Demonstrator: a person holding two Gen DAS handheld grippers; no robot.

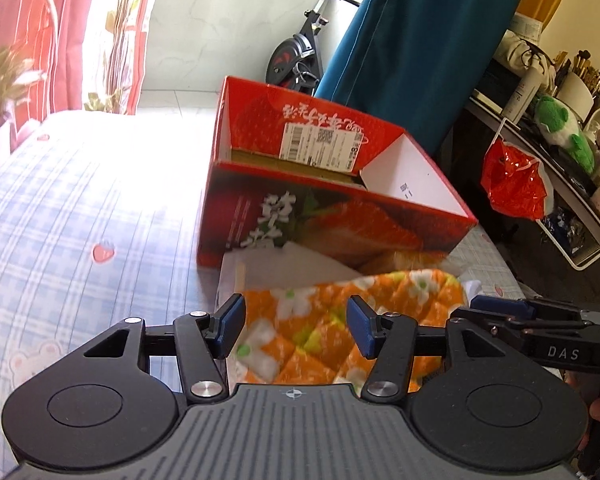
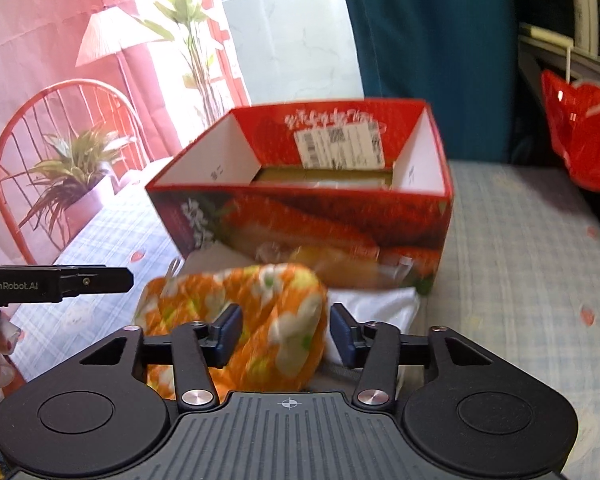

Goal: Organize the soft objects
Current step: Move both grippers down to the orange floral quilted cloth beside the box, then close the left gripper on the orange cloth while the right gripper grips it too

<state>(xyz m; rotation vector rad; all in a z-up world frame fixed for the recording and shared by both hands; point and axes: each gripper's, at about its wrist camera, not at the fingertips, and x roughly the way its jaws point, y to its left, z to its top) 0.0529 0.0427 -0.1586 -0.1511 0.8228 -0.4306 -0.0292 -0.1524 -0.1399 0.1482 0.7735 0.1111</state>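
The landmark is the red cardboard box (image 1: 340,208), which stands open-topped on a blue-checked cloth surface (image 1: 80,208). A white shipping label (image 1: 320,146) is stuck on the inside of the box's far wall. The near wall carries a printed picture in orange and red.

The task's thing, an orange quilted cloth (image 1: 332,332) with white flowers, lies bunched just in front of the box's near wall, outside the box. It rests partly on a white fabric (image 2: 380,304) that touches the foot of that wall.

The left gripper (image 1: 296,326) is in front of the box with its tongs spread. The orange cloth lies between the blue pads. The cloth is blurred, and contact with either pad cannot be confirmed; no pinch is evident.

The right gripper (image 2: 286,330) is also in front of the box, tongs spread. A fold of the orange cloth sits between them. It reaches the left-hand pad in the picture and stands clear of the right-hand one; it is not clamped.

To the right of the box hangs a red plastic bag (image 1: 516,184). Behind the box hangs a teal curtain (image 1: 420,40). To the left of the box stand a potted plant (image 2: 76,176) and a red wire-backed chair (image 2: 60,120).
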